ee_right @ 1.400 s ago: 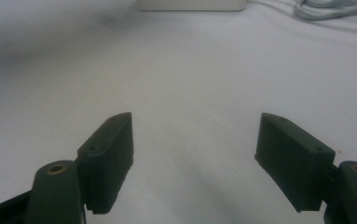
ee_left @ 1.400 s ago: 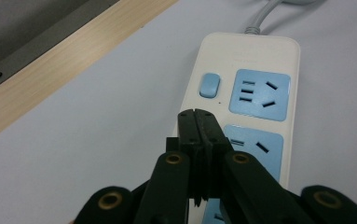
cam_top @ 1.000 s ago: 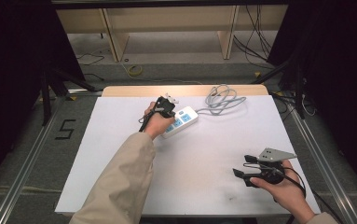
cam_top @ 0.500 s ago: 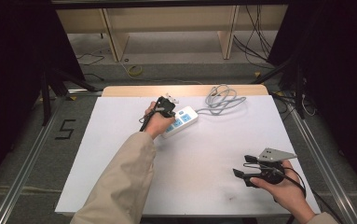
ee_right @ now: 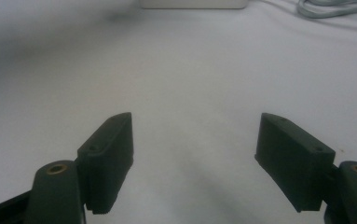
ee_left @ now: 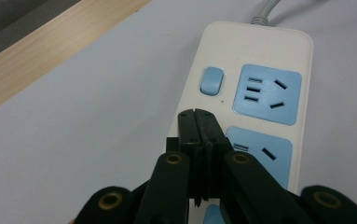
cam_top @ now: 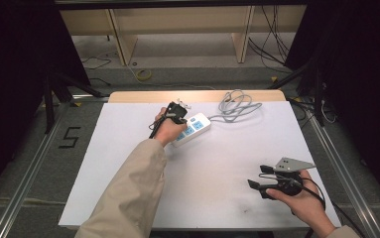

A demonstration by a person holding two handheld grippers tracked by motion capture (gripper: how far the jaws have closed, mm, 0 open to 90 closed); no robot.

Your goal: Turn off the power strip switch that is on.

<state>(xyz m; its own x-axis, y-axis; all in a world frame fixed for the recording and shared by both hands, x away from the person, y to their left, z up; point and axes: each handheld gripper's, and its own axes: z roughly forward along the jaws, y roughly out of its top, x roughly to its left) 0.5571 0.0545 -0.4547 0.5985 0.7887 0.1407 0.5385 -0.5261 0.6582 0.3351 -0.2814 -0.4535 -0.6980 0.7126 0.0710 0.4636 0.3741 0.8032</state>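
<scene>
The left gripper (ee_left: 199,122) is down over the white power strip (ee_left: 255,88), jaws pressed flat together with nothing between them, tips poised just beside the strip's blue rocker switch (ee_left: 212,80). From the high view, the power strip (cam_top: 193,129) lies at the far middle of the white table (cam_top: 128,148), angled, with its grey cable (cam_top: 237,105) coiled just behind it near the wooden edge. The left hand (cam_top: 168,130) reaches in on a beige sleeve (cam_top: 128,193), gripper (cam_top: 176,113) right at the strip. Well apart, at the near right corner, the right gripper (cam_top: 258,177) hangs low over bare table. In its own view, the right gripper (ee_right: 195,140) has its jaws spread wide, gripping nothing.
</scene>
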